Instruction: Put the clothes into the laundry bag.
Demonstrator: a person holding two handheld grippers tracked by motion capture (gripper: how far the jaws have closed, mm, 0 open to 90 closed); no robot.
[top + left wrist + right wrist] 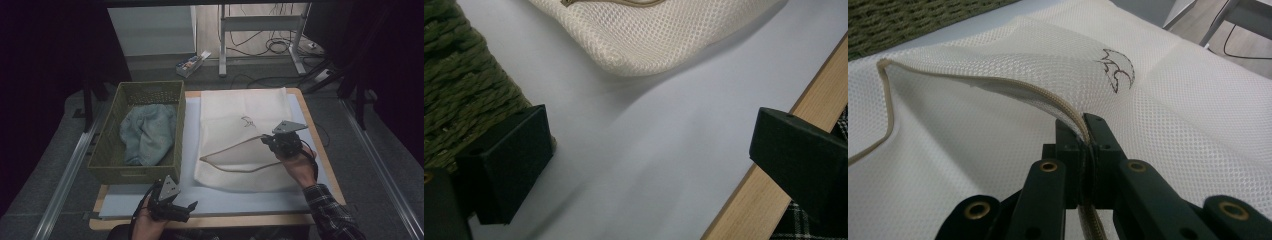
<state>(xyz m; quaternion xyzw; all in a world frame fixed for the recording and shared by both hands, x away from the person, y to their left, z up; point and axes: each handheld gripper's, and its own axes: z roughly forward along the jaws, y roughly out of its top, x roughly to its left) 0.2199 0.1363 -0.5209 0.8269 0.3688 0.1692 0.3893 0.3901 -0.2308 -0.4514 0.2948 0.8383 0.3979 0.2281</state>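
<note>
Table: a wooden-edged top covered by a pale sheet, viewed from the person's near edge.

Mesh bag: cream netting, lying flat over the right half of the table, long axis running from far edge to near edge. Its brown-trimmed opening sits toward the near end and gapes in a long loop. A small dark emblem marks the upper panel.

Basket: green woven, occupying the left half, just beside the bag with a strip of bare sheet between. Inside lies a crumpled pale-blue denim garment.

Right gripper: over the bag's right side, near the right edge of the table. The right gripper view shows its jaws pressed together on the trimmed rim, lifting the upper layer so the mouth stands open toward the basket.

Left gripper: at the near edge, just beyond the basket's near right corner, jaws spread wide and holding nothing. The left gripper view shows the basket wall beside one jaw and the bag's rounded near corner ahead.

Finding: the garment lies to the far left of the left gripper, which is much the nearer hand. In my judgement that hand would collect the garment and carry it rightward into the held-open mouth.
</note>
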